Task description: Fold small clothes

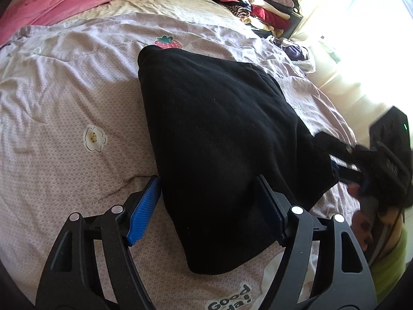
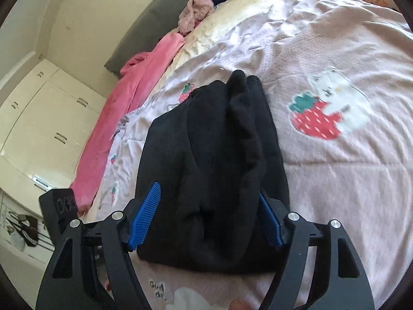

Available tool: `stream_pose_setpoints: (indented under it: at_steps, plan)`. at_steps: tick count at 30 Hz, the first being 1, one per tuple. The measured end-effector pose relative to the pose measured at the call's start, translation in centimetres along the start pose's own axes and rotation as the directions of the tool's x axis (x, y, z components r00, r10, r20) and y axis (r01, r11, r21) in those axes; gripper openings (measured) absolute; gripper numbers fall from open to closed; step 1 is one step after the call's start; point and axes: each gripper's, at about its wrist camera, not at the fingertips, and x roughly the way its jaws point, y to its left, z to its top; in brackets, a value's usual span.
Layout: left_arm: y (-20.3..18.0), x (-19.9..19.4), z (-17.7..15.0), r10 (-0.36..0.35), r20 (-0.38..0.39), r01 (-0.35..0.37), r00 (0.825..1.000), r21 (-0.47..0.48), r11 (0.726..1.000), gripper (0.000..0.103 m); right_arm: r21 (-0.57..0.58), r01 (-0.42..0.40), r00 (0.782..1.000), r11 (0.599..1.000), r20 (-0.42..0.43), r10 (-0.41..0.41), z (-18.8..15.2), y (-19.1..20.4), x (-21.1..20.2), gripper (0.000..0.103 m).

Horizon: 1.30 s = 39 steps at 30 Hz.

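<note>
Left gripper (image 1: 207, 204): jaws wide, straddling black garment (image 1: 219, 139).
Right gripper (image 2: 209, 215): jaws wide, straddling garment's near end.
Surroundings: pink blanket (image 1: 59, 2), clothes pile (image 1: 247, 2) lying along bed's (image 1: 64, 90) far edge.

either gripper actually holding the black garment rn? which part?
No hold visible. Left gripper and right gripper are both open, jaws straddling the near edge of the black garment.

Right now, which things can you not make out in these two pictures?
- Left wrist view: the window is overexposed; nothing outside shows.
- Left wrist view: the right gripper is motion-blurred; open or shut, unclear.
- Right wrist view: the print on the bedspread is blurred and unreadable.
- Both views: the black garment hides its own type.
</note>
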Motion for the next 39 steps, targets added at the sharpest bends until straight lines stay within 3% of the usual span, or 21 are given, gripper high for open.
stream_pose_setpoints:
  at_steps: [2,3,6,10,11,13,16,23,27,30,33,37,38,39]
  plan:
    - [-0.1,0.0,0.0,0.004,0.000,-0.004,1.000,0.003,1.000,0.067,-0.049,0.029,1.000,0.998,-0.005,-0.029,0.4,0.4,0.7,0.025]
    - [-0.1,0.0,-0.1,0.003,-0.001,-0.003,1.000,0.004,1.000,0.067,-0.094,0.040,0.999,0.995,-0.006,-0.041,0.3,1.0,0.8,0.017]
    - [-0.3,0.0,-0.1,0.008,-0.003,-0.008,1.000,0.013,1.000,0.067,-0.188,0.072,0.997,0.980,0.036,-0.067,0.1,2.3,-0.6,0.015]
    - [-0.5,0.3,-0.3,-0.010,-0.019,0.011,1.000,0.012,1.000,0.069,-0.199,0.124,0.992,0.972,0.053,-0.116,0.3,1.0,-0.5,0.015]
    - [-0.5,0.4,-0.3,-0.009,-0.024,0.010,1.000,0.012,1.000,0.069,-0.191,0.137,0.991,0.972,0.034,-0.133,0.1,0.3,0.2,0.017]
    - [-0.6,0.8,-0.4,-0.002,-0.030,0.002,1.000,0.017,1.000,0.069,-0.164,0.166,0.986,0.972,0.035,-0.162,-0.2,-0.9,1.0,0.040]
    - [-0.6,1.0,-0.7,-0.003,-0.035,0.004,0.999,0.020,1.000,0.070,-0.120,0.155,0.987,0.981,0.047,-0.151,-0.5,-1.8,0.7,0.042]
    - [-0.8,0.7,-0.9,0.002,-0.035,-0.001,0.999,0.028,1.000,0.070,-0.152,0.234,0.972,0.960,0.068,-0.226,-0.9,-0.8,-0.4,0.051]
    - [-1.0,0.1,-1.1,0.012,-0.026,-0.011,1.000,0.043,0.999,0.070,-0.185,0.261,0.963,0.947,0.121,-0.242,-1.5,0.3,-2.2,0.055]
    - [-1.1,-0.5,-1.2,0.025,-0.012,-0.025,1.000,0.058,0.998,0.075,-0.209,0.287,0.953,0.935,0.166,-0.255,-1.9,1.4,-3.6,0.075]
    - [-1.0,-1.4,-1.4,0.028,0.005,-0.029,1.000,0.061,0.998,0.077,-0.244,0.316,0.938,0.917,0.227,-0.262,-2.6,3.0,-5.7,0.086]
    - [-1.1,-2.9,-1.7,0.040,0.040,-0.042,0.998,0.067,0.997,0.081,-0.282,0.351,0.917,0.893,0.295,-0.267,-3.6,4.9,-7.7,0.096]
    - [-1.1,-3.4,-1.9,0.046,0.049,-0.049,0.998,0.067,0.997,0.093,-0.288,0.367,0.908,0.884,0.316,-0.274,-4.0,5.4,-8.2,0.096]
    - [-1.0,-3.9,-2.0,0.050,0.059,-0.053,0.997,0.064,0.997,0.094,-0.295,0.378,0.901,0.878,0.335,-0.275,-4.4,5.8,-8.8,0.096]
